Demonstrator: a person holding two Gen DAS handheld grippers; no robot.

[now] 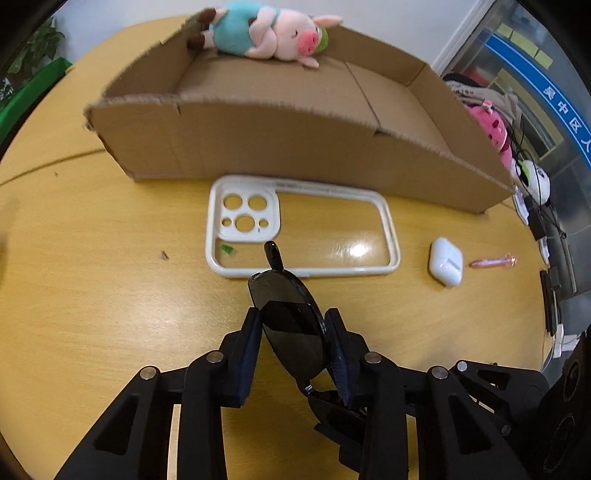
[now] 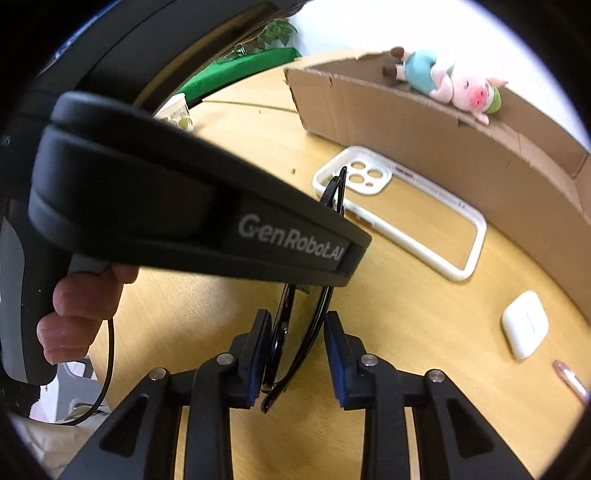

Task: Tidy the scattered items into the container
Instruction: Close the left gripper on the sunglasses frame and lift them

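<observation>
Two grippers work one pair of sunglasses (image 1: 291,325), which sits on the yellow table (image 1: 92,295) in front of the cardboard box (image 1: 258,144), just this side of the phone case (image 1: 299,225). Left gripper (image 1: 293,328) has a lens between its pads; both pads look to be touching the lens edges, so I read it as clamped on the sunglasses. Right gripper (image 2: 297,332) also has the folded frame between its fingers: the left pad touches the frame, the right pad stands a little off it, so not gripping yet (jaws only partly spread). From the right wrist view the left gripper's body and the hand (image 2: 81,306) holding it cross over the glasses.

Handling, as a guess: sunglasses are light, stiff, glossy and slippery, lenses scratch and hinged arms can swing or bend. Better to pinch at the rim or bridge than squeeze hard across the lens face; one arm tip sticks up toward the phone case and could snag it.

Phone case is light, slightly bendy, lies flat, so it needs an edge grab on the thin rim. Earbud case (image 1: 446,261) is small, smooth, rounded, likely to squirt out of a pinch. Pink pen (image 1: 493,262) lies just beside it, thin and prone to roll.

Box is low, open-topped, rough-cut walls. Only a plush pig (image 1: 266,33) is in it, lying along the far wall; the rest of the floor is bare cardboard
</observation>
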